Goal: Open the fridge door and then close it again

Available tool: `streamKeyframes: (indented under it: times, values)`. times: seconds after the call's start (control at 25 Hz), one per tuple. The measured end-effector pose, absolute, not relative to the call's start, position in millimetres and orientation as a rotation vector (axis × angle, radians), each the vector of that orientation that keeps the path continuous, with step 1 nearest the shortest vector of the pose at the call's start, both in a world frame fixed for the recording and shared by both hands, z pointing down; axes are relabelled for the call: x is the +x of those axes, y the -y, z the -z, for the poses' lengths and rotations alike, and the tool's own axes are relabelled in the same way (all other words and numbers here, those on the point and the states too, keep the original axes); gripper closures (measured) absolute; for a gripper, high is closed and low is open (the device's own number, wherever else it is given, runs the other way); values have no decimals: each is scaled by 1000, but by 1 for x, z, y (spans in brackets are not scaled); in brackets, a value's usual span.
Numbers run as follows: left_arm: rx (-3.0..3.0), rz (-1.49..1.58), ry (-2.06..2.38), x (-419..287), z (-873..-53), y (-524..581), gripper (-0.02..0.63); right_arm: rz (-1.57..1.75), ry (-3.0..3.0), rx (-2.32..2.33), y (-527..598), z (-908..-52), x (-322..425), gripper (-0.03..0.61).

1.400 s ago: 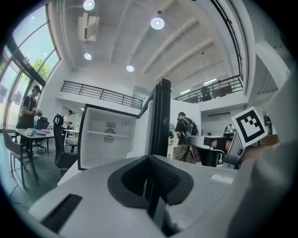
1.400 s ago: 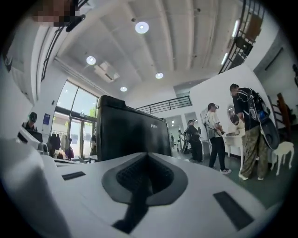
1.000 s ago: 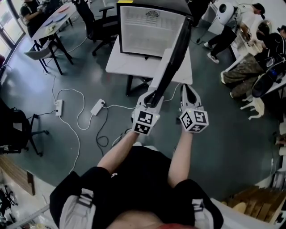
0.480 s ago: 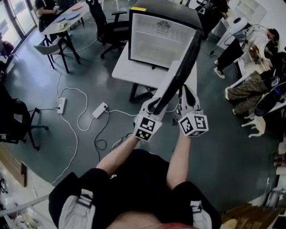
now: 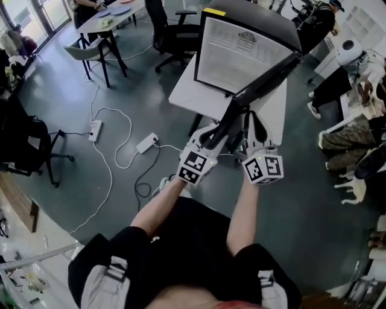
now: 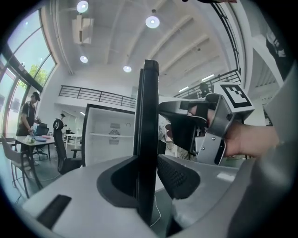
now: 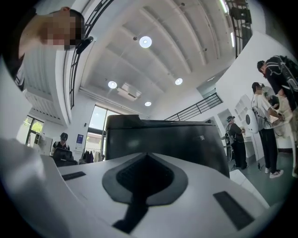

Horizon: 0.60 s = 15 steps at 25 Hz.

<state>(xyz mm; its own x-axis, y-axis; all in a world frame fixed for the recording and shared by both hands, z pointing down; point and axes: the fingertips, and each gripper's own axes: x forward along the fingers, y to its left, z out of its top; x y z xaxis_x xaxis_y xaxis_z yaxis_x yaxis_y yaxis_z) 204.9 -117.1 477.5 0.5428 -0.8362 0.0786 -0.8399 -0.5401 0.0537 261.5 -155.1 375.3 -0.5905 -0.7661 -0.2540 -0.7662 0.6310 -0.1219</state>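
Note:
A small black fridge [image 5: 250, 51] stands on a white table [image 5: 193, 90] with its white inside showing. Its black door [image 5: 265, 78] hangs open, hinged at the right. My left gripper [image 5: 212, 136] has the door's free edge [image 6: 146, 139] between its pads, which are closing on it. In the left gripper view the left gripper [image 6: 146, 179] grips that thin edge, and the right gripper [image 6: 186, 128] shows just beyond it. My right gripper [image 5: 253, 124] is shut and empty beside the door, facing its dark outer face [image 7: 163, 139] in the right gripper view [image 7: 146, 179].
Cables and power strips [image 5: 146, 143] trail over the grey floor left of the table. An office chair [image 5: 175, 30] stands behind it, and a table [image 5: 108, 15] with seated people sits at the far left. More people [image 5: 344, 78] are at the right.
The door now slants more across the head view, angled closer to the fridge front. Both grippers moved with its free edge, the left still holding it.

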Motion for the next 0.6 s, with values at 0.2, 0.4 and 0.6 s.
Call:
streamKeyframes:
  times: [0.2, 0.4, 0.6]
  values:
    - [2653, -46, 1511, 158, -479, 154, 491, -130, -2644, -1277, 182, -377, 213, 585]
    - [2657, -37, 1493, 112, -478, 202, 477, -172, -2655, -1270, 219, -378, 169, 584]
    - [2697, -20, 1421, 72, -476, 259, 457, -202, -2645, -1337, 264, -378, 130, 584]
